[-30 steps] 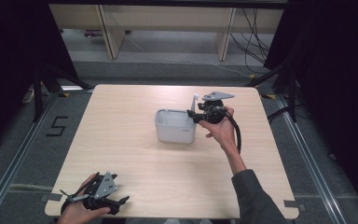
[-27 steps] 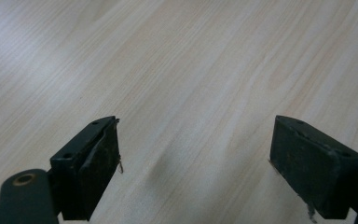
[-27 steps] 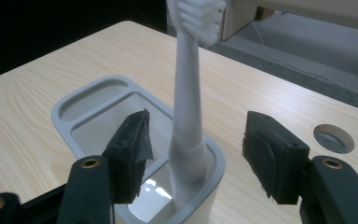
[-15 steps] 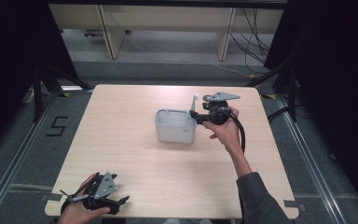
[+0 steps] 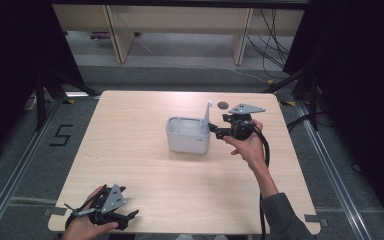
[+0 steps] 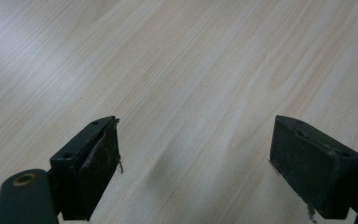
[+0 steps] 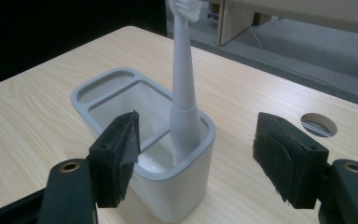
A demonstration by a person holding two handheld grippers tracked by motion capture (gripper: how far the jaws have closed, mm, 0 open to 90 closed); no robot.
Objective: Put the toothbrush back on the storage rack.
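A white toothbrush holder [image 5: 187,135] stands near the middle of the table. A white toothbrush [image 5: 208,116] stands upright in its right-hand compartment, bristles up. My right gripper [image 5: 215,131] is just right of the holder, open, with its jaws pointing at it. In the right gripper view the toothbrush [image 7: 184,93] and holder [image 7: 121,95] sit ahead of the open gripper [image 7: 198,133], and the jaws touch nothing. My left gripper [image 5: 126,202] rests at the table's near left corner in a hand. In its own view the left gripper [image 6: 196,154] is open over bare wood.
A round cable hole [image 5: 223,105] lies in the tabletop behind the right gripper, seen again as the hole [image 7: 319,124] in the right gripper view. The table's far edge is close behind it. A floor mark "5" [image 5: 62,135] lies to the left of the table.
My right gripper has drawn back a little to the right and nearer from the holder. The toothbrush stays standing. The left gripper has barely moved.
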